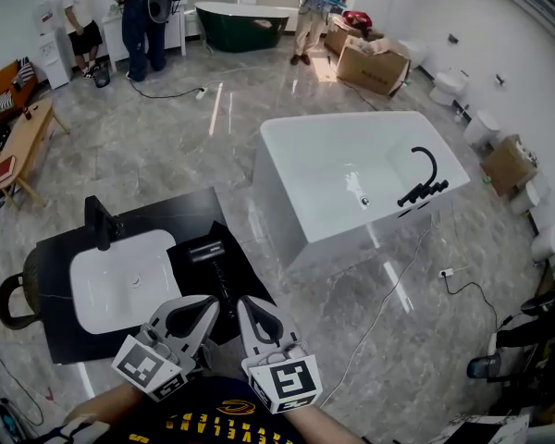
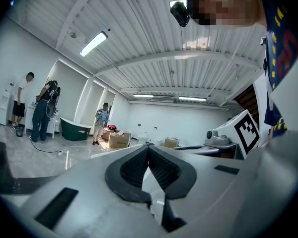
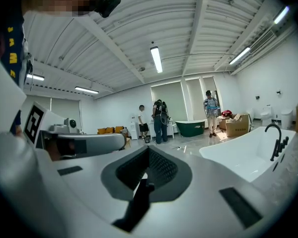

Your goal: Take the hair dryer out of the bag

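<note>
Pressed-together jaws on left gripper [image 1: 211, 305] and right gripper [image 1: 244, 305], nothing held; hair dryer [image 1: 217, 266] lying atop bag [image 1: 187, 274], seemingly out, likely done.

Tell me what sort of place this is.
Probably a bathroom-fixtures showroom or warehouse: a freestanding white bathtub stands mid-room, a dark green tub sits at the back, and toilets stand in a row at the right.

Straight ahead of your left gripper [image 1: 213, 303] and right gripper [image 1: 244, 303], held close side by side, the hair dryer [image 1: 208, 250] lies on the black bag [image 1: 248, 268]. The upright faucet [image 1: 100, 222] blocks the worktop's [image 1: 55, 248] far left. Open floor [image 1: 351, 340] separates you from the bathtub [image 1: 351, 183] on your right.
</note>
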